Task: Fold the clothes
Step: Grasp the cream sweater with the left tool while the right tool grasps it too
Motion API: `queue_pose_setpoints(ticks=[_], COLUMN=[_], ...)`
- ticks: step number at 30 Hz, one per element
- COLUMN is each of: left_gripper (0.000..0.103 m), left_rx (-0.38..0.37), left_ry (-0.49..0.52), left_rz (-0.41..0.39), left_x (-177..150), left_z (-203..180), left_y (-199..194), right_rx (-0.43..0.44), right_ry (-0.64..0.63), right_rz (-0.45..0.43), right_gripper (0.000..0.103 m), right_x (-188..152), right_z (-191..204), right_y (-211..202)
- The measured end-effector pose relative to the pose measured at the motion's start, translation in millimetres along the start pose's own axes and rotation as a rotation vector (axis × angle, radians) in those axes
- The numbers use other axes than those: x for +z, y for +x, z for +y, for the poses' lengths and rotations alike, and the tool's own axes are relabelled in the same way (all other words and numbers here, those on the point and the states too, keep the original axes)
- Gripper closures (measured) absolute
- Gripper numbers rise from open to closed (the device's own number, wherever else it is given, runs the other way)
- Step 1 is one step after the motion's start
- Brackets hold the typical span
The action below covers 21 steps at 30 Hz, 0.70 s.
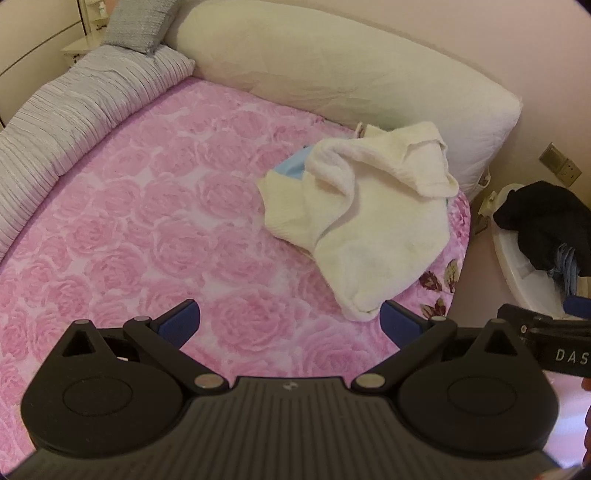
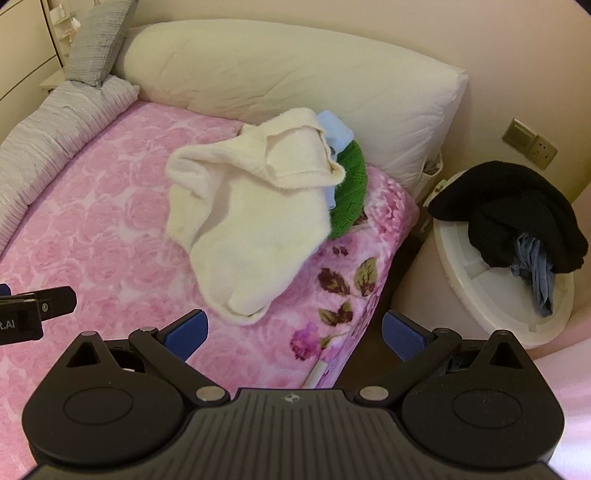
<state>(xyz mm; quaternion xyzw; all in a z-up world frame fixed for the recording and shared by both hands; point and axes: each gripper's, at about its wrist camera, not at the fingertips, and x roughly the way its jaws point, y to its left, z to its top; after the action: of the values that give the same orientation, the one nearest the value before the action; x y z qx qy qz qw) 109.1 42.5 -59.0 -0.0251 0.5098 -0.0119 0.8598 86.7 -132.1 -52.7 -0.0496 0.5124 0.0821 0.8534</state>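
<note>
Both claws hang over the near part of the bed, and neither has anything in it. The left gripper (image 1: 290,321) has its blue pads (image 1: 181,321) spread wide apart, with only the pink rose-patterned blanket (image 1: 147,221) showing between them. The right gripper (image 2: 293,332) is spread just as wide and also empty, hovering over the blanket's near right edge where the bed drops off. In the left wrist view the right gripper's black body pokes in at the right edge; in the right wrist view the left one shows at the left edge.

The clothes lie in a heap on the far right part of the bed, ahead of both claws and untouched. On top is a cream sweater (image 2: 251,206), rumpled and unfolded, one part flopped over the rest, its near end trailing toward the bed's right edge. From the left wrist view that near end (image 1: 360,306) lies just beyond the left gripper's right pad. Under the sweater's far side a light blue garment (image 2: 334,127) peeks out, and beside it a green knit piece (image 2: 351,188) bulges toward the right.

Behind the heap a big cream pillow (image 2: 277,74) leans at the wall. A grey striped bolster (image 1: 74,110) runs along the left side of the bed, with a grey cushion (image 1: 136,22) at its far end.

Off the bed to the right stands a white basket (image 2: 491,295). A black garment (image 2: 517,206) is draped over its rim, and a blue-grey cloth (image 2: 539,273) hangs out beneath it. A wall socket (image 2: 528,142) sits on the wall above.
</note>
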Motion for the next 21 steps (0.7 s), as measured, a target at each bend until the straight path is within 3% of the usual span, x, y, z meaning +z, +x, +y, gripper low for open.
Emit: queue_pose_setpoints(ticks=[10,15,21], left_gripper=[0.001,0.001,0.01], left_rx=[-0.009,-0.017,-0.045], left_ry=[0.016,0.027,0.018], left_rz=[0.056,0.047,0.043], left_x=[35.2,62.8,99.1], left_z=[-21.3,-35.8,-49.2], left_y=[71.1,105.6,146.7], right_rx=[0.001,0.072,0.187], right_ry=[-0.01,0.056,0.219], right_rz=[-0.046,-0.018,0.053], right_gripper=[0.001,0.006,0.025], right_x=[32.7,61.4,102.4], right_z=[-30.6,-53.1,-79.7], right_y=[53.9,86.2,136.4])
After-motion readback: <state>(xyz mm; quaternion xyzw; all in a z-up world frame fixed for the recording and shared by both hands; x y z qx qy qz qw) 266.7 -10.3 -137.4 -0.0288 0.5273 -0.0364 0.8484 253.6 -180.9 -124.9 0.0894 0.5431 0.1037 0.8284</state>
